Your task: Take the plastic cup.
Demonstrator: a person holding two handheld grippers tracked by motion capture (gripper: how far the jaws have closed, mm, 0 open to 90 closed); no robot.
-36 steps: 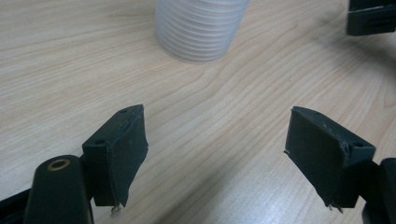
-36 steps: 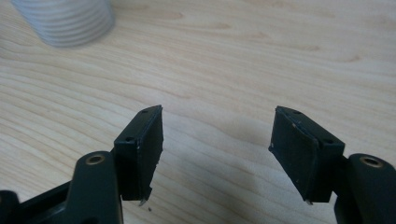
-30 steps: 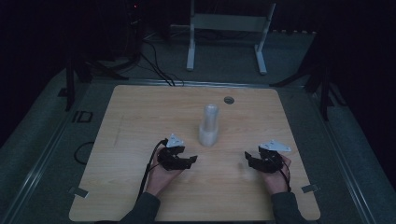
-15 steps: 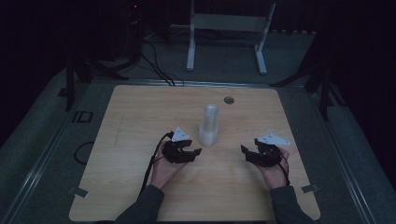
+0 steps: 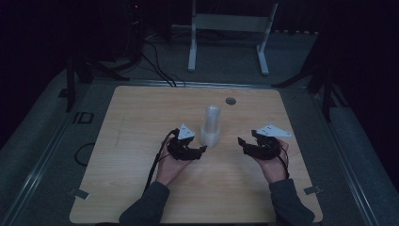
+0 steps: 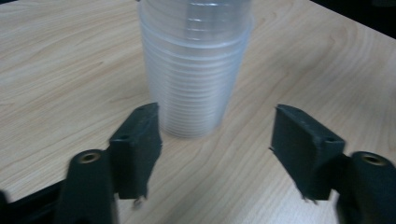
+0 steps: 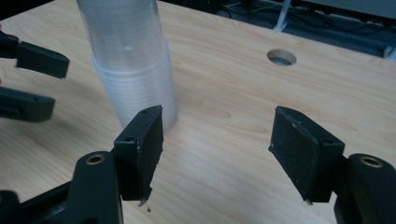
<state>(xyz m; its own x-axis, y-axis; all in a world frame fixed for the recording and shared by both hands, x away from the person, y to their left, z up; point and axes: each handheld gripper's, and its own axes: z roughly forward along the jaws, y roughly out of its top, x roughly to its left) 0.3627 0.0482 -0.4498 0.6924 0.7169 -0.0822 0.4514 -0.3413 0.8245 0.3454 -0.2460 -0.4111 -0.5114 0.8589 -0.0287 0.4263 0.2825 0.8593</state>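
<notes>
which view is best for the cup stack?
Left gripper view: the cup stack sits close and centred, its nested rims distinct. Right gripper view has the stack off to the left, top cropped. High view shows it whole but small and dim.

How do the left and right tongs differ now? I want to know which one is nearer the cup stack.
The left tongs sit close beside the cup stack; the right tongs hang well clear of it. The left tongs' jaws have just been opening; the right tongs' jaws stand apart. Both are empty and point toward the stack.
</notes>
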